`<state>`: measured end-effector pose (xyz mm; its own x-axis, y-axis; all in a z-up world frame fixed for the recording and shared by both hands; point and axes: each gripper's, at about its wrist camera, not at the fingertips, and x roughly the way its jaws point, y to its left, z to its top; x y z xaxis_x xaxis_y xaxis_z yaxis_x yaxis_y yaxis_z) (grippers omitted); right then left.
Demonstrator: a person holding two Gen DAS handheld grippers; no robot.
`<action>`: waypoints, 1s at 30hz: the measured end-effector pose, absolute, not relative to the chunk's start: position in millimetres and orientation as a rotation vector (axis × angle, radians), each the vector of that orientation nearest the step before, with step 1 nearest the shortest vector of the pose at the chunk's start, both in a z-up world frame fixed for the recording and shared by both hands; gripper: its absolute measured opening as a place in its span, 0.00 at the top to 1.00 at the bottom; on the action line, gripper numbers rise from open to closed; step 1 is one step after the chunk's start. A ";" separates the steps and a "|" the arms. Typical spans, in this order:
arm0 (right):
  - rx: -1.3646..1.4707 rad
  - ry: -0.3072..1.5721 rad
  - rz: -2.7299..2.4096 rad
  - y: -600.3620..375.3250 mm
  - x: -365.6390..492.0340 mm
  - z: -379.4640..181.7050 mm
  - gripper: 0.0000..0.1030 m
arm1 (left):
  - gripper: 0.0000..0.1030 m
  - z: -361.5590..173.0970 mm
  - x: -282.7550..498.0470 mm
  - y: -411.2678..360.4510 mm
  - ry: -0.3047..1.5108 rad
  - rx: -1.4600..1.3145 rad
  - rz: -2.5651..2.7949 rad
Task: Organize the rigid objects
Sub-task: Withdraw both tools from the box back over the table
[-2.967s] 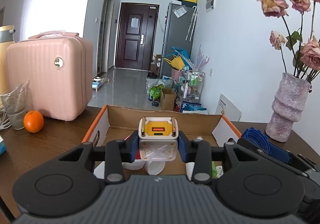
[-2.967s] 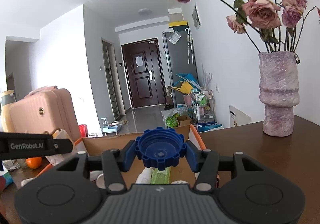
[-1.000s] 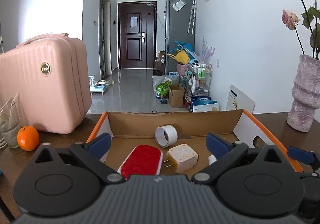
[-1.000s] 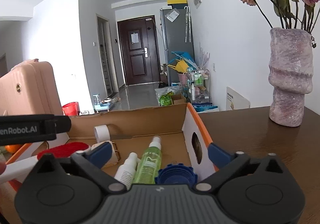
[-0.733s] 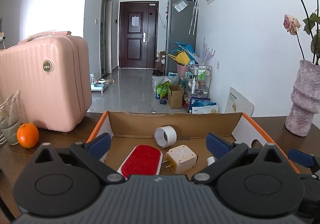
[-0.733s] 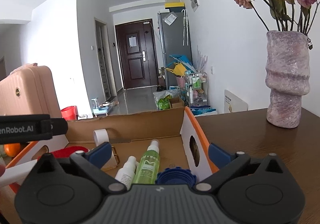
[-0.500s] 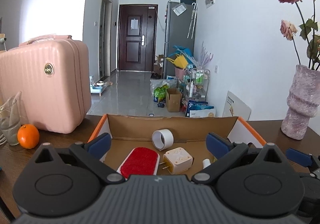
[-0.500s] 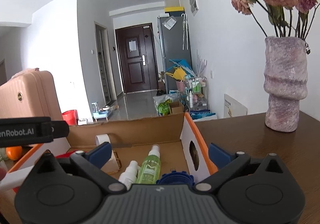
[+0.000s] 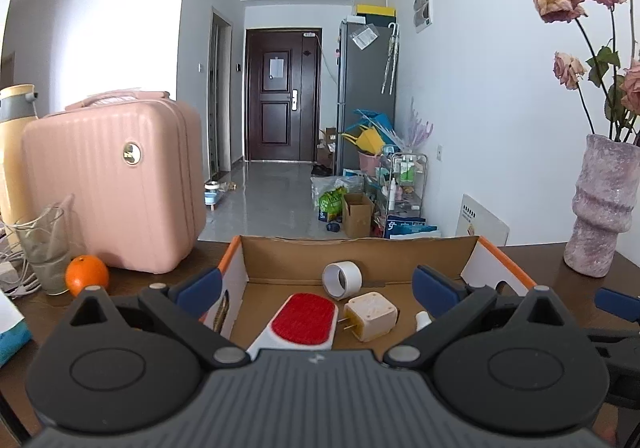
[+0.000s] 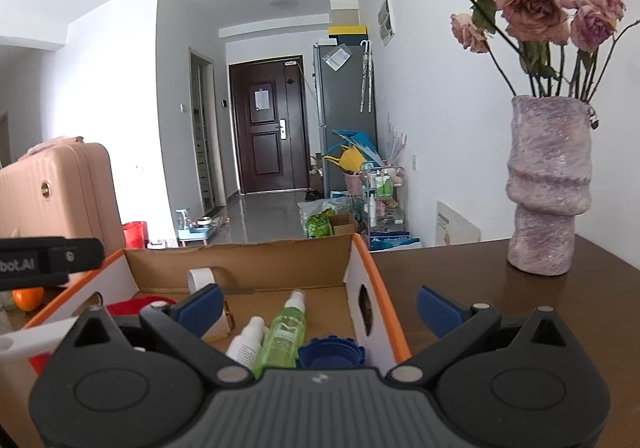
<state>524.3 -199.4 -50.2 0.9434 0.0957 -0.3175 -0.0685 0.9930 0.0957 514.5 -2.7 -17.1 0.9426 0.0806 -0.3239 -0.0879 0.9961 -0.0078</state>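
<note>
Cardboard box (image 9: 360, 254) with orange edges sits on the dark wooden table (image 10: 460, 280), and both pairs of tongs hover at its near side. The left tongs (image 9: 316, 284) are spread wide with nothing between the blue pads; beyond them, on the box floor, lie a white tape roll (image 9: 342, 280), a red-faced brush (image 9: 304, 318) and a cream plug adapter (image 9: 372, 316) (its prongs point toward the brush). The right tongs (image 10: 320, 306) are likewise wide apart and empty, one finger inside the box and the other outside its right wall. Below them lie a green spray bottle (image 10: 284, 332), a small white bottle (image 10: 246, 342) touching it, and a blue bottle cap (image 10: 330, 352) against the right wall. A pink suitcase (image 9: 116, 179) and an orange (image 9: 87, 274) stand left of the box, a purple vase (image 10: 548, 183) of dried roses right of it.
</note>
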 end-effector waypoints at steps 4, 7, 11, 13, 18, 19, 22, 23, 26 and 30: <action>0.080 0.326 0.071 -204.2 510.8 -50.6 0.00 | 0.00 -17.4 498.3 -2.1 0.319 -0.025 0.089; 0.087 0.320 0.067 -207.7 500.6 -50.2 0.00 | 0.00 -17.8 486.1 -1.5 0.314 -0.025 0.085; 0.090 0.312 0.065 -212.2 484.8 -49.9 0.00 | 0.00 -19.2 468.6 -1.0 0.298 -0.014 0.090; 0.090 0.309 0.064 -214.6 477.1 -49.7 0.00 | 0.00 -19.2 460.9 -0.1 0.296 -0.016 0.092; 0.088 0.304 0.059 -219.0 457.7 -50.8 0.00 | 0.00 -21.9 442.5 1.0 0.300 -0.015 0.091; 0.088 0.303 0.057 -219.9 454.2 -50.8 0.00 | 0.00 -22.6 439.2 1.4 0.302 -0.012 0.091; 0.086 0.298 0.053 -222.3 444.3 -50.9 0.00 | 0.00 -25.4 427.8 0.1 0.306 -0.004 0.092; 0.087 0.298 0.052 -223.8 441.9 -50.9 0.00 | 0.00 -26.2 424.1 -0.2 0.309 -0.001 0.091; 0.089 0.302 0.053 -227.1 431.8 -51.4 0.00 | 0.00 -29.3 413.8 -0.6 0.321 0.003 0.089; 0.086 0.309 0.052 -231.2 418.8 -52.9 0.00 | 0.00 -34.5 401.0 -2.2 0.335 0.009 0.087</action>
<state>418.8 -231.2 -52.9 0.9513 0.0647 -0.3015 -0.0383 0.9949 0.0929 401.0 -2.2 -34.5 0.9406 0.0871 -0.3283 -0.0842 0.9962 0.0231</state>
